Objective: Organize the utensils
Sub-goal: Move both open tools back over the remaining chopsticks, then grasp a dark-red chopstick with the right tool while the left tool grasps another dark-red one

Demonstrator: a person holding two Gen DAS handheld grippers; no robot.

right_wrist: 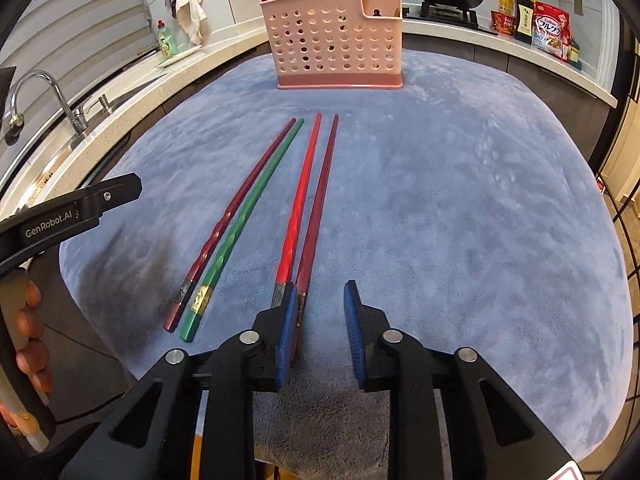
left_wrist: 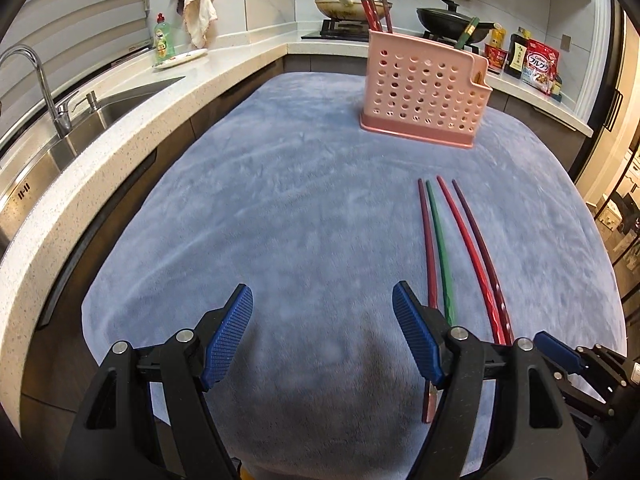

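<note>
Several chopsticks lie side by side on a blue cloth point(right_wrist: 440, 200): a maroon one point(right_wrist: 240, 208), a green one point(right_wrist: 256, 208), a red one point(right_wrist: 302, 196) and a dark red one point(right_wrist: 320, 200). They also show in the left wrist view, with the green chopstick point(left_wrist: 440, 248) right of my left gripper. A pink perforated utensil holder point(right_wrist: 336, 40) stands at the far end with several chopsticks upright in it; it also shows in the left wrist view point(left_wrist: 424, 88). My right gripper point(right_wrist: 320, 304) is open, low over the near ends of the red and dark red chopsticks. My left gripper point(left_wrist: 322, 312) is open and empty over bare cloth.
A white counter with a steel sink point(left_wrist: 60, 140) and tap point(left_wrist: 36, 80) runs along the left. A green soap bottle point(left_wrist: 163, 38) and a plate stand on it. Pans sit on the stove point(left_wrist: 452, 20) behind the holder. Food packets point(left_wrist: 540, 66) stand at the right.
</note>
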